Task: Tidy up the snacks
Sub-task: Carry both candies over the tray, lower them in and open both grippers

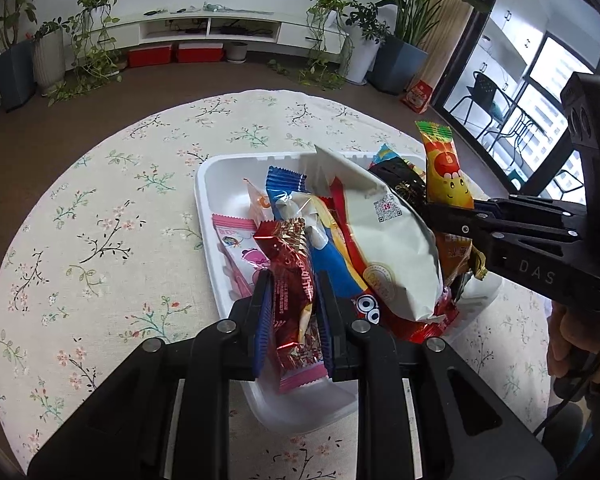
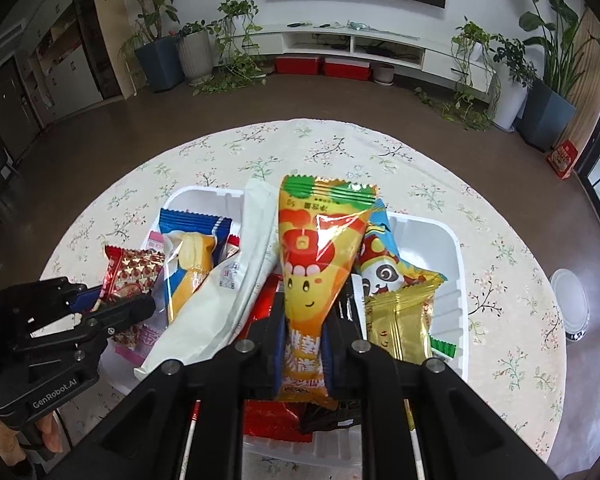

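Snacks fill a white tray (image 1: 208,216) on the round floral-clothed surface (image 1: 100,200) as both grippers clamp one packet each.

The left gripper (image 1: 290,300) grasps a red foil packet (image 1: 288,256) over the tray's near-left edge; the right gripper (image 2: 302,340) pinches an orange cartoon-face packet (image 2: 316,256) upright above the heap. Judged a placing step: each packet next needs a free gap and a gentle release. Potted plants (image 2: 160,52) and a low TV cabinet (image 2: 360,46) line the far wall.
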`<state>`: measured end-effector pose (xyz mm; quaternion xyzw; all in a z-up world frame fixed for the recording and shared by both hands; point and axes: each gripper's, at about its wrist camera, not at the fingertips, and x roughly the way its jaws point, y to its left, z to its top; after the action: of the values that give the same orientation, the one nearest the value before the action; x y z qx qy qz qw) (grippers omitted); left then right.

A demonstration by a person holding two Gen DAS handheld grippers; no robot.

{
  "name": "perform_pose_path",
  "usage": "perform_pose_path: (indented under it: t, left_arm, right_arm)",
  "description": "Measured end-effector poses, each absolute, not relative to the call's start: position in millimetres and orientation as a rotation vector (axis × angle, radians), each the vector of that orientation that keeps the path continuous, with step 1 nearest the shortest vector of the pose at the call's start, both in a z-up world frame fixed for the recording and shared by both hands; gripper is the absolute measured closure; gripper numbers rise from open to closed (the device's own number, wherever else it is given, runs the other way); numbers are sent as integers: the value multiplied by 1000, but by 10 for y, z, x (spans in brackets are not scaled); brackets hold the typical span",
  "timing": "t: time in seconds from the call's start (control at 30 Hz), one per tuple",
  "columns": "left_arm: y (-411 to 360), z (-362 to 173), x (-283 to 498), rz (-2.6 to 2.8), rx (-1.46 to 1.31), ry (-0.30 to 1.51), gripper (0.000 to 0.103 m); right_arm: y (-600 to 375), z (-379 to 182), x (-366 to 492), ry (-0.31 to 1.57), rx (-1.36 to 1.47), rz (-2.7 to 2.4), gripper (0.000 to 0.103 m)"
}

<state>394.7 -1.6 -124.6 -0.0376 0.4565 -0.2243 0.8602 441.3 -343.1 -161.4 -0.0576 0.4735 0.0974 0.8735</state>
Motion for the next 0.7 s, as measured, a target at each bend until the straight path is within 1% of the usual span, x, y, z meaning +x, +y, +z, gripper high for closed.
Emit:
perform_pose_path:
  t: [0.13,0.2,0.27,0.4,0.43,0.53,0.63,0.7]
  left_arm:
    - [30,-1272,3934,-466,-74,958,82]
    - [44,-1288,3912,-464,-68,962,77]
    - [73,-1291,3900,-466,-76,955,66]
    - [67,-1237,3866,-473,-65,945,54]
    - [68,-1238,3866,-478,-66,944,51]
    - [91,-1240,3857,-484,-69,938,50]
    - [134,-1240,3863,-486,-80,932,50]
    - [158,-1237,3860,-485,-84,929,48]
  right_arm:
    - [-3438,-1618,4428,989,-118,193,86]
    - [-3438,-1630,4426,993,-121,191,86]
    - [-3434,-1640,4420,996,-124,191,84]
    - [-3422,-1640,4421,991,-126,188,82]
    - [-3428,-1635,4418,988,-125,187,79]
    - [-3439,-1603,4402,975,-120,184,68]
    - [-3451,-1582,4398,969,-117,181,66]
    - [-3452,-1576,4394,967,-111,178,64]
